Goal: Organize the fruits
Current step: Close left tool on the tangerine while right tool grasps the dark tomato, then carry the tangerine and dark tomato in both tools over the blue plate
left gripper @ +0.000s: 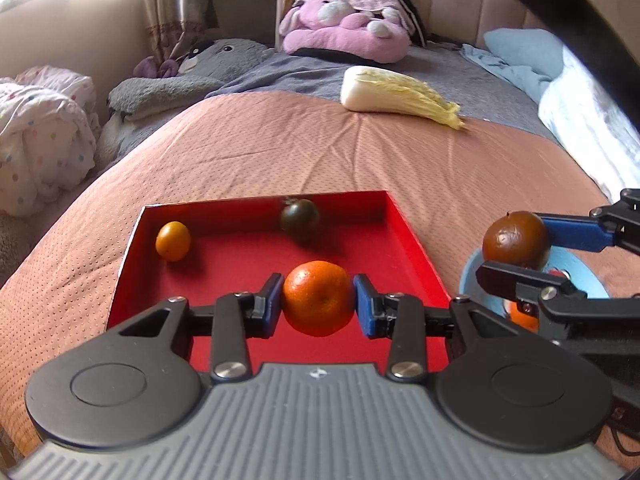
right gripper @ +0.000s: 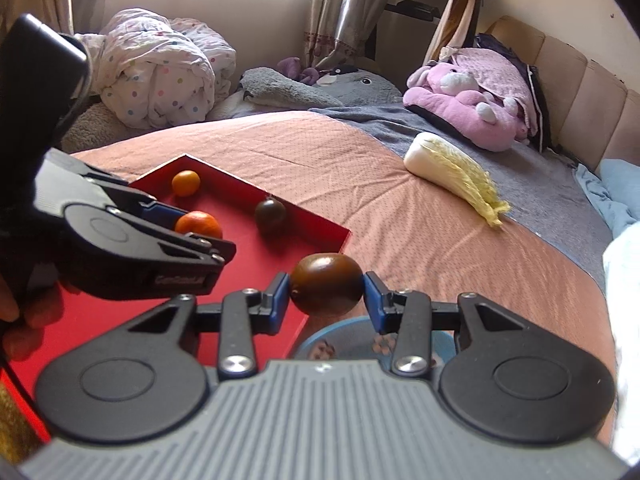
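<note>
My left gripper (left gripper: 319,300) is shut on an orange mandarin (left gripper: 319,298) and holds it above the red tray (left gripper: 416,248). In the tray lie a small orange fruit (left gripper: 173,241) and a dark tomato (left gripper: 299,216). My right gripper (right gripper: 326,294) is shut on a brown tomato (right gripper: 326,289), over the light blue plate (right gripper: 344,336) beside the tray's right edge. The left wrist view shows that tomato (left gripper: 515,239) above the plate (left gripper: 470,272), with another orange fruit (left gripper: 524,320) partly hidden on it. The right wrist view shows the tray (right gripper: 248,216), mandarin (right gripper: 199,224) and left gripper (right gripper: 208,240).
A napa cabbage (left gripper: 396,96) lies further back on the pink bedspread (left gripper: 260,152). A pink plush toy (left gripper: 348,24), a grey plush (left gripper: 216,60) and a dotted quilt (left gripper: 40,132) sit at the bed's far side. A blue pillow (left gripper: 524,52) is at the right.
</note>
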Motion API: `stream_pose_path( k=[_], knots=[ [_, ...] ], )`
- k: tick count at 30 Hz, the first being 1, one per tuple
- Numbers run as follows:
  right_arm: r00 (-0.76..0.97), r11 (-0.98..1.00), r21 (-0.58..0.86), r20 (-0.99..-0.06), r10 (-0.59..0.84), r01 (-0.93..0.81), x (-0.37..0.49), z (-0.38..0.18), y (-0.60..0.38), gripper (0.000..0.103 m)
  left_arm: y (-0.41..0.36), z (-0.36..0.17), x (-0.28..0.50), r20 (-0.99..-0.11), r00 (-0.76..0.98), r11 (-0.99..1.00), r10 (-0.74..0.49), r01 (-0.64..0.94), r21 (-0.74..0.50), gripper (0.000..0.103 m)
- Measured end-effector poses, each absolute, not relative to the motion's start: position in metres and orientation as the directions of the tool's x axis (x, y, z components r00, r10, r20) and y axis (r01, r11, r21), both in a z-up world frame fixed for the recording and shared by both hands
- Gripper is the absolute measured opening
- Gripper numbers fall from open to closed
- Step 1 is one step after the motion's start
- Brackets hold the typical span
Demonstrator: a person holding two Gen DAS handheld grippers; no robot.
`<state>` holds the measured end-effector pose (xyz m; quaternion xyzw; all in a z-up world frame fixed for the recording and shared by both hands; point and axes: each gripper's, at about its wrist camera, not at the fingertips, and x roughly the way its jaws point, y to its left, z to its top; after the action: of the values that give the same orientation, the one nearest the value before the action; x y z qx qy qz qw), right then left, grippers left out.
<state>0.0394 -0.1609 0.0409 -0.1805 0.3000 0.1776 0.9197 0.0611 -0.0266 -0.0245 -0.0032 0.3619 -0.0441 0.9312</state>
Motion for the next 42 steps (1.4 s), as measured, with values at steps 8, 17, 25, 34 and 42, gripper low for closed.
stream_pose_path(
  k=[8,17,25,34,42],
  knots=[
    [0.766,0.884,-0.232,-0.614,0.191,-0.406,0.017,0.047,-0.190,0.043,-0.047,-0.012,0.040,-0.654,0.749,0.994,-0.107,0.106,-0.041,0.044],
    [0.765,0.906,-0.219,-0.625,0.155,-0.363,-0.004,0.042,-0.227,0.043,-0.079,-0.009,0.025,-0.656,0.739,0.986,-0.156,0.152,-0.063,0.044],
    [0.758,0.927,-0.197,-0.640,0.126,-0.320,-0.017,0.031,-0.258,0.043,-0.098,-0.013,0.025,-0.654,0.735,0.981,-0.178,0.187,-0.057,0.044],
    [0.741,0.950,-0.164,-0.665,0.093,-0.267,-0.014,0.007,-0.285,0.043,-0.116,-0.022,0.034,-0.659,0.715,0.966,-0.234,0.246,-0.077,0.044],
    [0.750,0.966,-0.145,-0.658,0.069,-0.216,-0.002,-0.007,-0.298,0.044,-0.145,-0.043,0.039,-0.683,0.674,0.938,-0.281,0.344,-0.047,0.044]
  ],
)
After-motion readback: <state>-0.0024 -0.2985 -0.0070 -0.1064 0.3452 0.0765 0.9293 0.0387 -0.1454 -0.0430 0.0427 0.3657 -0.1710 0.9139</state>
